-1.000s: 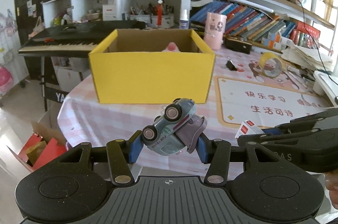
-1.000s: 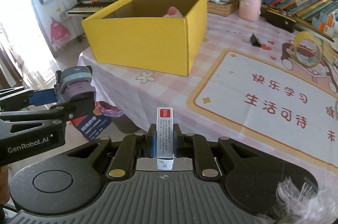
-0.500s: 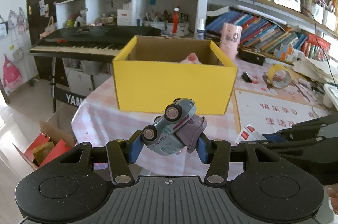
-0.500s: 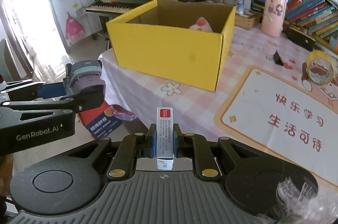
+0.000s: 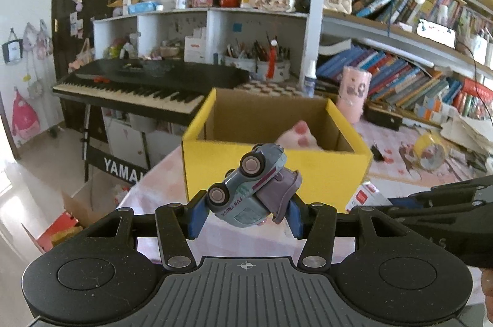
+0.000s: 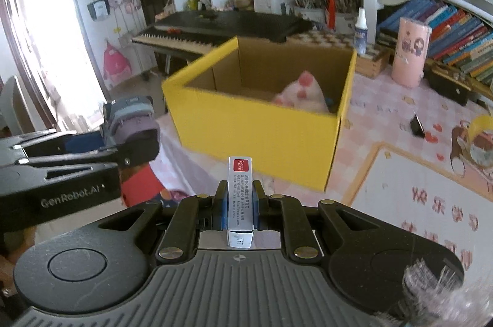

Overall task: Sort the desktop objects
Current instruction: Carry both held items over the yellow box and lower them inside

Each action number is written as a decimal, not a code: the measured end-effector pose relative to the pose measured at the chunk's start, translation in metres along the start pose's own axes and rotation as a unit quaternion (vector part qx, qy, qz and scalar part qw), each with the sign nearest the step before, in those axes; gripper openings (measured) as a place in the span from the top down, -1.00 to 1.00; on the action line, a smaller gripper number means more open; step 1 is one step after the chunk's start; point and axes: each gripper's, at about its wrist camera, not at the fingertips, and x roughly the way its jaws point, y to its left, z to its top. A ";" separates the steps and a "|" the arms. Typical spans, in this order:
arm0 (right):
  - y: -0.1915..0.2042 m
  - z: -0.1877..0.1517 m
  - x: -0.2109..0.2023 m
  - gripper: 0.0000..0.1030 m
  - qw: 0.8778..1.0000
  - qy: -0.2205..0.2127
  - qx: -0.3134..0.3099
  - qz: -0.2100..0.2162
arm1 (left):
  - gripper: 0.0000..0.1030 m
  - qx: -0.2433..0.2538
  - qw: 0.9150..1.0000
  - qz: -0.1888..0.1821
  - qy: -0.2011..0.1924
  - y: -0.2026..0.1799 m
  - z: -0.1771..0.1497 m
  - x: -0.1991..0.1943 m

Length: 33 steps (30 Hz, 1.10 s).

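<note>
My left gripper (image 5: 245,214) is shut on a grey-blue toy truck (image 5: 249,191), held tilted, wheels up, in front of the open yellow cardboard box (image 5: 271,169). My right gripper (image 6: 240,211) is shut on a small white and red carton (image 6: 240,200), held upright before the same yellow box (image 6: 255,129). A pink and white plush toy (image 6: 303,96) lies inside the box; it also shows in the left wrist view (image 5: 297,137). The left gripper with the truck (image 6: 129,123) shows at the left of the right wrist view; the right gripper's carton (image 5: 365,197) shows at the right of the left wrist view.
The box stands on a pink checked tablecloth (image 6: 382,117) beside a printed mat (image 6: 425,203). A tape roll (image 6: 480,139), a black clip (image 6: 417,125) and a pink cylinder (image 6: 411,52) lie behind. A keyboard piano (image 5: 138,89) and bookshelves (image 5: 416,74) stand beyond.
Both grippers have risen and pulled back from the box while keeping their objects; the box now looks smaller and its inside and the plush toy show more.
</note>
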 end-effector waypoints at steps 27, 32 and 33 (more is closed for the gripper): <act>-0.063 0.090 0.082 0.73 0.998 -0.011 -0.046 0.047 | 0.02 0.022 0.999 0.035 0.007 -0.025 0.064 0.111; -0.067 0.092 0.103 0.73 0.994 0.010 -0.091 0.054 | 0.02 0.035 0.998 0.045 0.031 -0.030 0.061 0.133; -0.068 0.093 0.107 0.73 0.993 0.014 -0.100 0.053 | 0.02 0.036 0.998 0.046 0.036 -0.031 0.061 0.137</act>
